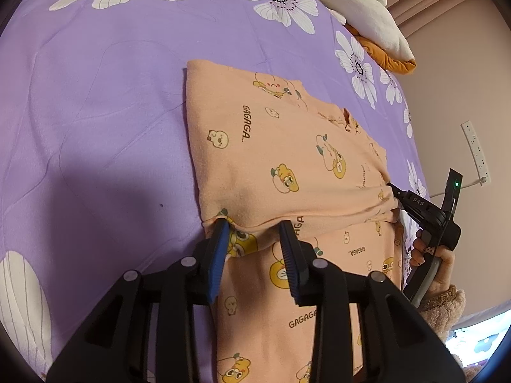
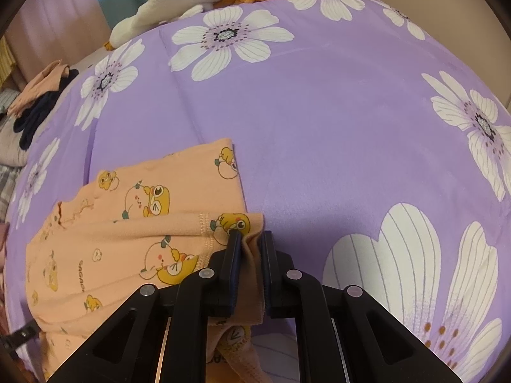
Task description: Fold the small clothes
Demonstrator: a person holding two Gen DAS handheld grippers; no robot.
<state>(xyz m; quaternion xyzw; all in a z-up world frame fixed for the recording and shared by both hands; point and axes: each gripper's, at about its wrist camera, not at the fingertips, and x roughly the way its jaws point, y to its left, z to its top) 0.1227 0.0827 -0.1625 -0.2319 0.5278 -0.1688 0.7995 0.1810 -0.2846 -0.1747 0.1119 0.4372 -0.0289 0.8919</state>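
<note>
Two grippers are engaged on the peach cartoon-print cotton garment point(image 1: 281, 159), spread at frame centre on the purple floral bedspread point(image 1: 111, 111). Left gripper point(image 1: 255, 228): jaws wide apart, straddling the folded edge. Right gripper point(image 2: 250, 239): jaws clamped on bunched fabric.

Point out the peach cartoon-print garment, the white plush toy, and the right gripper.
Peach cartoon-print garment point(image 1: 274, 159): left wrist view, flat printed middle.
White plush toy point(image 1: 357, 3): left wrist view, its white body.
Right gripper point(image 2: 250, 242): right wrist view, between fingertips, pinching fabric.

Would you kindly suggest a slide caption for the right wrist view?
Right gripper pinches a corner of the peach cartoon-print garment on a purple floral bedspread.
</note>
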